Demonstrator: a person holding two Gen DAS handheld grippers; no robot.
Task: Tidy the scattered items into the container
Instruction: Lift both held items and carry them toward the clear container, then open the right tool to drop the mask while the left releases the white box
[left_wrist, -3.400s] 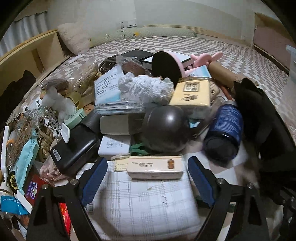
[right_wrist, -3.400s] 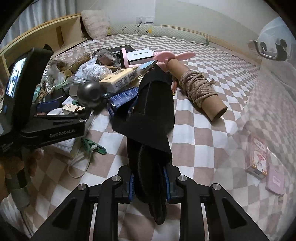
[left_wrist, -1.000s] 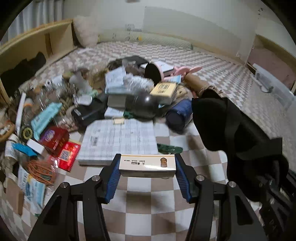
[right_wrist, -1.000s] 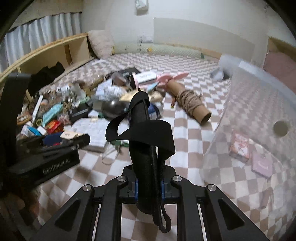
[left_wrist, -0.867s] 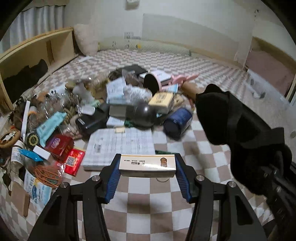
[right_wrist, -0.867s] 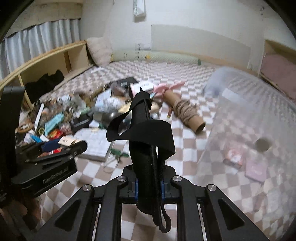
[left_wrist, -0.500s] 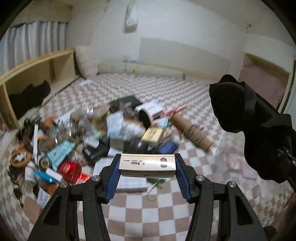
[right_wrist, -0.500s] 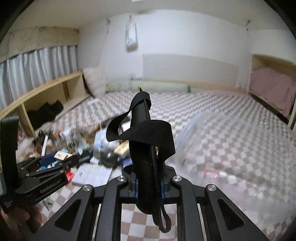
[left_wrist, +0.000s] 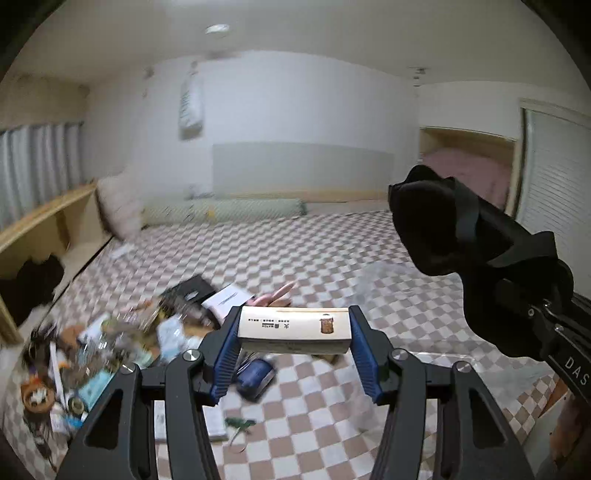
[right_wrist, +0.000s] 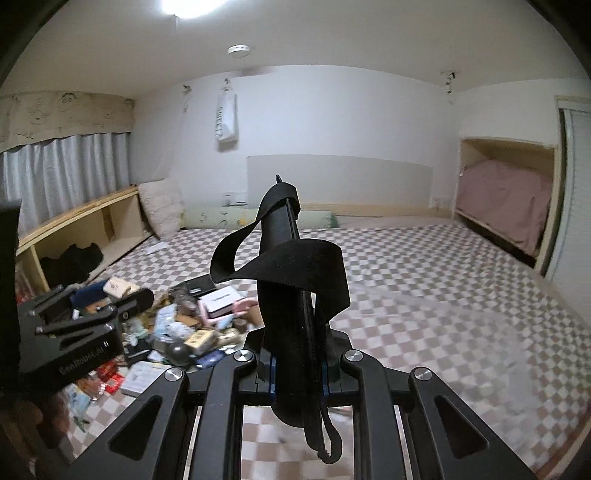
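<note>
My left gripper (left_wrist: 293, 345) is shut on a long cream box (left_wrist: 295, 326), held crosswise between its blue pads (left_wrist: 223, 347), high above the checked floor. My right gripper (right_wrist: 295, 373) is shut on a black folded bundle with a loose strap (right_wrist: 288, 280); the same bundle (left_wrist: 454, 229) shows at the right of the left wrist view. The scattered pile (left_wrist: 122, 332) lies far below at the left, also visible as a pile (right_wrist: 184, 332) in the right wrist view. A blurred clear plastic container (right_wrist: 480, 350) sits low at the right.
A wooden shelf (right_wrist: 81, 229) runs along the left wall, with a pillow (right_wrist: 162, 210) and a green bolster (left_wrist: 221, 212) at the far end. An alcove with pink bedding (right_wrist: 506, 206) is at the right. The checked floor (left_wrist: 295, 243) stretches beyond the pile.
Both grippers have risen a good way and tipped upward, so the pile now sits lower and smaller and the walls and ceiling fill the views. Both grips are unchanged.
</note>
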